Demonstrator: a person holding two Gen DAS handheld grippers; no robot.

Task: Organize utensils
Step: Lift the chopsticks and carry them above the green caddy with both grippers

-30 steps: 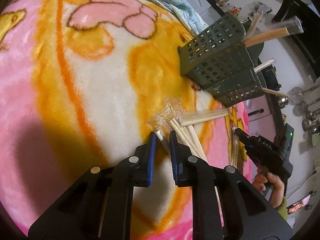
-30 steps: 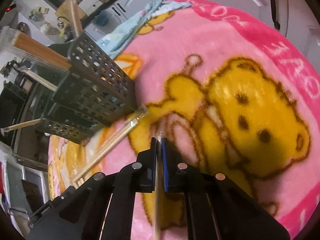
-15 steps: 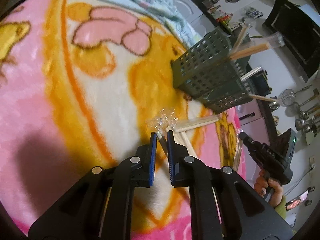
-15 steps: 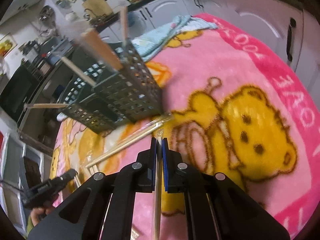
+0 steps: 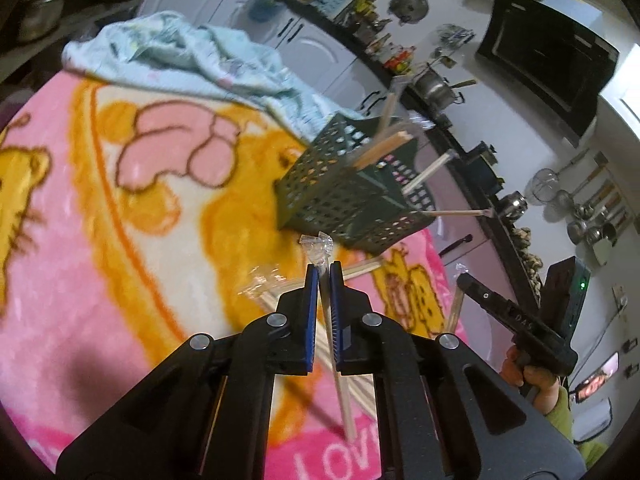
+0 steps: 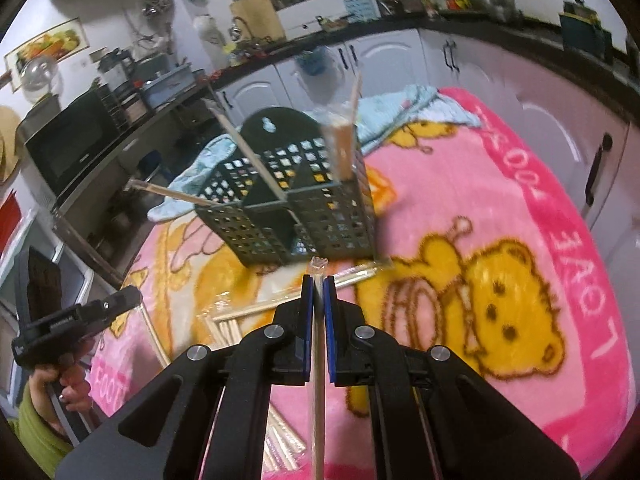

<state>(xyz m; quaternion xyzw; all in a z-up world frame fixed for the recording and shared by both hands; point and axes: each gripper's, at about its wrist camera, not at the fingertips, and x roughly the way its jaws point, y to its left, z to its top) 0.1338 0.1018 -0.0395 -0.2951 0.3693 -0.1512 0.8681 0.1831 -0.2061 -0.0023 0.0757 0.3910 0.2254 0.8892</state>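
My left gripper is shut on a plastic-wrapped chopstick, its jaws closing tight; the stick hangs lifted above the blanket. My right gripper is shut on another wrapped chopstick, also raised. A dark green perforated utensil caddy stands just beyond both grippers, with several chopsticks poking out of its compartments. More wrapped chopsticks lie loose on the blanket in front of the caddy. Each gripper shows in the other's view, held by a hand: the right gripper and the left gripper.
A pink cartoon-bear blanket covers the work surface. A crumpled light blue towel lies behind the caddy. White cabinet doors and a cluttered kitchen counter run along the far side.
Both grippers have risen off the blanket, each carrying a chopstick. The left jaws narrowed onto their stick. The caddy now sits closer to centre in both views.
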